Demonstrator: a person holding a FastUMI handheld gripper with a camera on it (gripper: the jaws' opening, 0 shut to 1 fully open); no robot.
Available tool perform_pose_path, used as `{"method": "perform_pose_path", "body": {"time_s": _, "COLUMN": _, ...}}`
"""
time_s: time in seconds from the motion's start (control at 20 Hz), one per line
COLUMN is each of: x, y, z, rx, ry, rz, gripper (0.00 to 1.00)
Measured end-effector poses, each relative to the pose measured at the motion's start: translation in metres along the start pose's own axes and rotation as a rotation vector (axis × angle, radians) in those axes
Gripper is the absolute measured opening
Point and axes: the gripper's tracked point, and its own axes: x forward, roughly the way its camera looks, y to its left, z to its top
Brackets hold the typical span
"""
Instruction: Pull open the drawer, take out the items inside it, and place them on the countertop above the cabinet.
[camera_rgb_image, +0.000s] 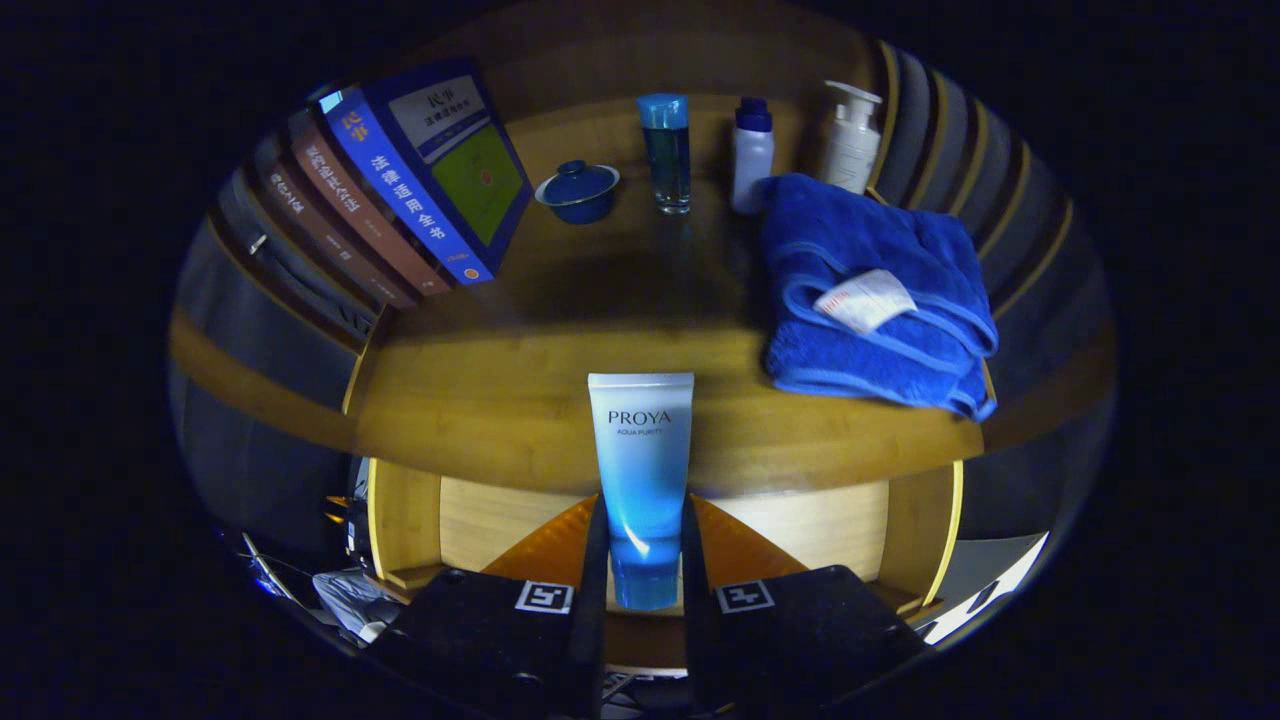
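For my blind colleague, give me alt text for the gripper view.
The gripper holds a blue tube, jaws shut on it, above the open drawer. Beyond lies the countertop with books, a towel and bottles.

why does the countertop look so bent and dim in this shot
Gripper view: fisheye distortion bows the wooden countertop edge and leans the row of books; light is low, darker towards the back, with a shadow band across the middle; the open drawer's pale interior is brightest; the tool, shut on the blue plastic tube, stays sharp.
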Motion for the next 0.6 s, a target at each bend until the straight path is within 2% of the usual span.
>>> {"method": "perform_pose_path", "body": {"time_s": 0.4, "x": 0.039, "y": 0.014, "z": 0.046, "rx": -0.012, "ry": 0.022, "rz": -0.007, "gripper": 0.37}}
{"method": "perform_pose_path", "body": {"time_s": 0.6, "x": 0.044, "y": 0.013, "z": 0.054, "rx": -0.018, "ry": 0.034, "rz": -0.014, "gripper": 0.41}}
